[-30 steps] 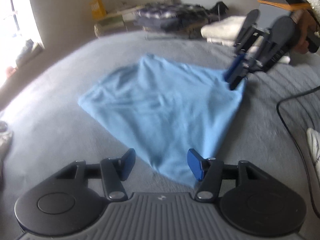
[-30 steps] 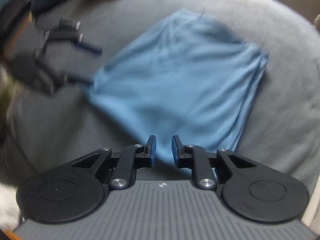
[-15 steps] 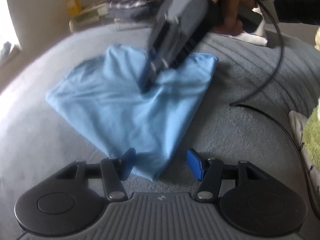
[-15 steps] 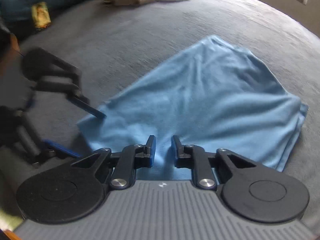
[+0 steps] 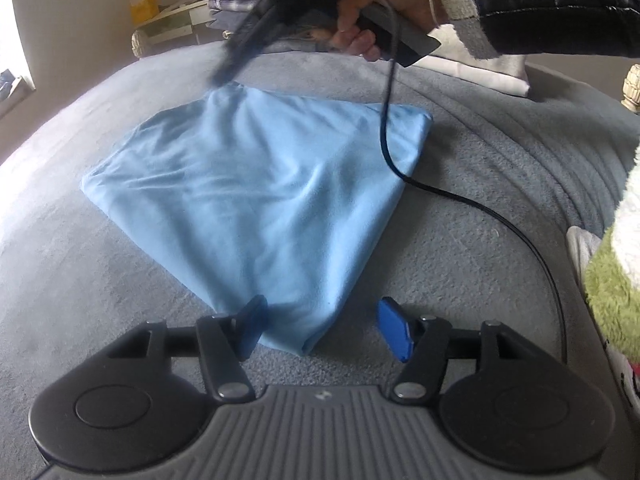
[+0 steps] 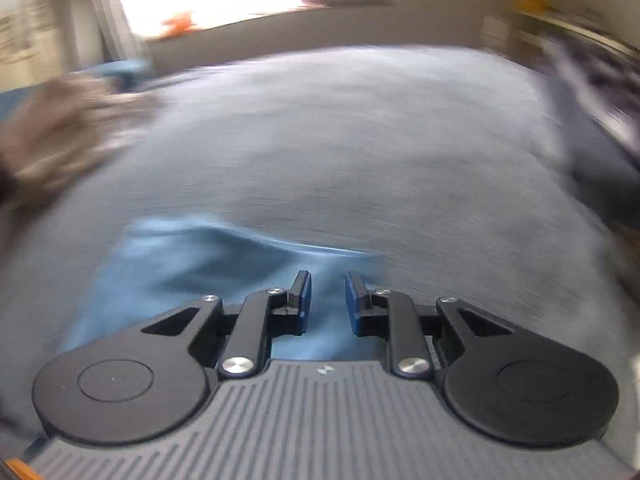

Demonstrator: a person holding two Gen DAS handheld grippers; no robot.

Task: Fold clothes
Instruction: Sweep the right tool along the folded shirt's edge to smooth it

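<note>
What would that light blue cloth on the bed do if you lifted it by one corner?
The blue cloth would probably droop limply: it lies flat with soft wrinkles. It looks thin, so likely light. Its folded layers might slide apart unless both are pinched.

The whole right wrist view is smeared with motion blur. A brownish heap (image 6: 60, 136) at far left could be clothing but it's too blurred to tell, and the dark stuff (image 6: 592, 92) at far right is just streaks. The blue cloth (image 6: 208, 264) there has soft edges, and its near part is hidden behind the right gripper (image 6: 327, 300) body.

In the left wrist view, the right gripper's (image 5: 224, 76) fingers are a dark blur at the cloth's (image 5: 256, 192) far corner, so I can't tell if they pinch it. The sleeve (image 5: 552, 4) runs off the top right edge. A fuzzy green and white thing (image 5: 616, 280) is cut off at right, can't tell what it is. The yellow box (image 5: 142, 2) far back is too small to read.
</note>
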